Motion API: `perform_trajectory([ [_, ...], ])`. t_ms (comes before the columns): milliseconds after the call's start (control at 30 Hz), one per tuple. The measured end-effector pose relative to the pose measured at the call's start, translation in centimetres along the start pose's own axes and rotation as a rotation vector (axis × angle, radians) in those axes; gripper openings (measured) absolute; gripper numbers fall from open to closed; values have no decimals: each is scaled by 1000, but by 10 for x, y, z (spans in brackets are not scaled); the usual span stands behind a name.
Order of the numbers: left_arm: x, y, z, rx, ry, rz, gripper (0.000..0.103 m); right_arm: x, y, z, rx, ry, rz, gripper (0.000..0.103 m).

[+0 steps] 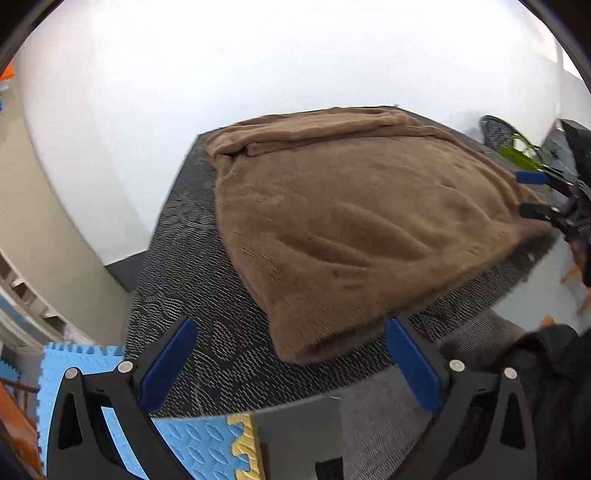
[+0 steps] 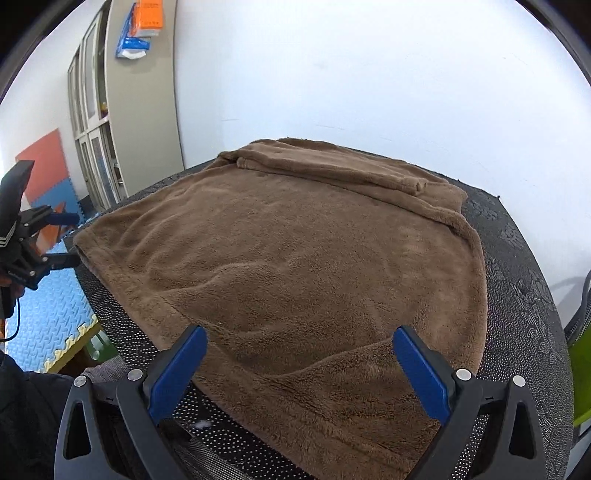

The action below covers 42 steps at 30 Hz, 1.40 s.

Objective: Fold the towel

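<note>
Item: brown plush fleece towel (image 2: 288, 258), spread nearly flat across a dark counter with a dotted, patterned covering (image 1: 192, 295). Far edge already turned over on itself in a narrow rolled band; near edge hangs close to the counter's front rim.

Left gripper (image 1: 291, 369): black frame, blue pads, jaws wide apart and holding nothing; poised just before the towel's near left corner.

Right gripper (image 2: 299, 369): same build, jaws wide apart and holding nothing; poised over the near right portion of the towel, cloth showing between the pads.

Step in hand, as judged: approach for the first grasp of a fold, one gripper to each near corner. The next move would call for lowering each set of jaws onto a corner edge, pinching only the top layer, then lifting both evenly toward the far side.

Containers: grey cabinet with glazed doors (image 2: 110, 122) beside the wall, contents indistinct; orange and blue packages (image 2: 142, 26) on top.

Floor: blue foam mat tiles with yellow trim (image 1: 207, 450).
</note>
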<state>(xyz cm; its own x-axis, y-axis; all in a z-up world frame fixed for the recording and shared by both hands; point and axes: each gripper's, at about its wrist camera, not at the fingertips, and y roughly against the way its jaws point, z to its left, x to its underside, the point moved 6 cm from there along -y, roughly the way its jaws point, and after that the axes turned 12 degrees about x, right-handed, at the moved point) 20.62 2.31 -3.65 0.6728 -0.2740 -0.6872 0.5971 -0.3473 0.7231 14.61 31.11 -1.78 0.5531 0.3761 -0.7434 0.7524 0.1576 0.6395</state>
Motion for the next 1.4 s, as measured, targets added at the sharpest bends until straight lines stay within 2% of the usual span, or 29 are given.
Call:
perform_trajectory([
  [133,2,-8,1,-2,-2,14,103,-3,3,1,6,9,-10,102],
  [367,2,-19,13,-17,57,16,101,-3,4,-2,24,8,-7,102],
  [467,3,-20,16,-2,91,9,93,-2,4,-7,42,-8,4,102],
  [533,0,-22,16,12,101,-1,76,0,4,-13,49,-32,13,102],
  [633,-3,-24,13,22,106,-8,59,5,9,-26,85,-70,9,102],
  [833,-10,-32,5,51,116,-29,56,25,33,-72,169,-157,-2,102],
  [967,-12,-35,7,60,137,-28,56,43,52,-87,149,-166,-7,102],
  [1067,-14,-36,13,77,175,-28,56,49,60,-76,97,-106,-4,101],
  [1100,-15,-36,15,79,185,-30,56,50,61,-71,76,-79,-1,99],
  [1133,-16,-36,16,77,188,-31,56,52,60,-63,55,-42,9,92],
  [1167,-17,-36,16,73,188,-33,56,54,57,-57,58,-14,20,81],
  [1267,-19,-35,17,65,187,-38,56,60,44,-45,99,72,66,63],
  [1400,-19,-35,19,60,196,-41,57,65,38,-43,119,116,77,61],
])
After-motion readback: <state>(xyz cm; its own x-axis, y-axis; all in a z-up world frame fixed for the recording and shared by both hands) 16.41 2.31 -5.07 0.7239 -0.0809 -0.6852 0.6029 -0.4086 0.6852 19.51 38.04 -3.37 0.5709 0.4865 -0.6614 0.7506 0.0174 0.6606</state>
